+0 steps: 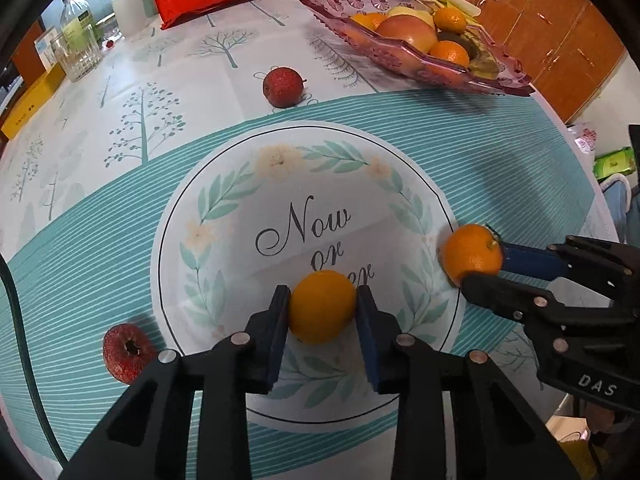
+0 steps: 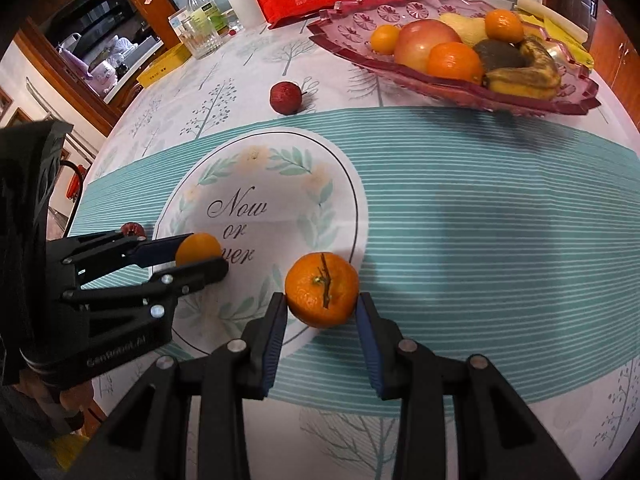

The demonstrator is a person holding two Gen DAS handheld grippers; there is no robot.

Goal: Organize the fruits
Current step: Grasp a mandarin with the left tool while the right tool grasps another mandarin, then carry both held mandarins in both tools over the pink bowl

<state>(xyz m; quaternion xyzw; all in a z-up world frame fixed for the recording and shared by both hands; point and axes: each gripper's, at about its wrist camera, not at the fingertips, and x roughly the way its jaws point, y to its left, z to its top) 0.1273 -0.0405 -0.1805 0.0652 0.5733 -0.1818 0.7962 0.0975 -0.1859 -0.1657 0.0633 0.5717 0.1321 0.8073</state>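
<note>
You have a fruit in each gripper. Your left gripper (image 1: 322,307) has its fingers pressed against both sides of a smooth orange (image 1: 322,307), over the lower part of the printed circle (image 1: 224,248) on the tablecloth. Your right gripper (image 2: 322,295) clamps a tangerine (image 2: 322,295) with its stem twig facing the camera, at the lower right edge of that circle. Whether either fruit is lifted clear of the cloth, the pictures do not settle.

The glass fruit tray (image 2: 568,106) sits well beyond the circle, up and to the right, already crowded with an apple, tangerines, a dark avocado and browning bananas. Two red fruits lie loose: one (image 1: 283,86) just beyond the circle's far edge, another (image 1: 127,353) just off its lower left edge.

Watch these risks:
- Both fruits are round and held only by two narrow pads; a tilt of the wrist could let one roll out and off the table.
- The two grippers are near each other; swinging both toward the tray at once may make them collide.
- The tray is piled full, so a dropped tangerine may bounce off the heap or knock another fruit over the shallow rim.
</note>
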